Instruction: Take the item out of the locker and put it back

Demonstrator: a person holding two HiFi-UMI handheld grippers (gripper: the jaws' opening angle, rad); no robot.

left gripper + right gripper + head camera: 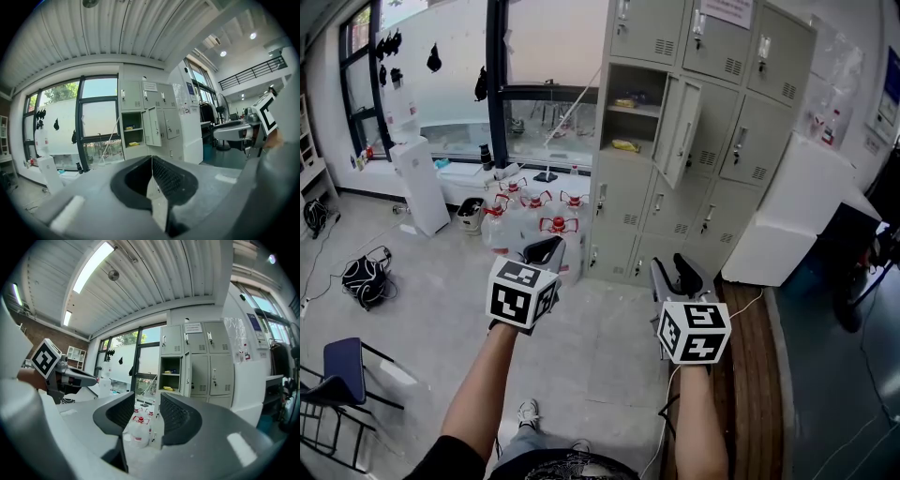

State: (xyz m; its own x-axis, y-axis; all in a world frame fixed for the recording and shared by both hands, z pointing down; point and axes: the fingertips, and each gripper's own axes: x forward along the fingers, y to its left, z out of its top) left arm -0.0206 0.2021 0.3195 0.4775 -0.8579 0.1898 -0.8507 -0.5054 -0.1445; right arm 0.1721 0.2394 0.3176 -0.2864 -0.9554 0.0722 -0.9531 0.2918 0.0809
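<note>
Clear floor up to the lockers, with one compartment standing open.
Bare floor [600, 328] lies between the left tongs [546, 249], the right tongs [675, 274] and the locker bank [722, 122], both well short of it. The open door [680, 131] juts out on the right of the open compartment [633, 120], so the left side is freer. Water jugs [534, 211] crowd the floor at the bank's lower left; a white cabinet [797, 216] blocks its right. Each shelf holds a yellow item [625, 145] with room above.
</note>
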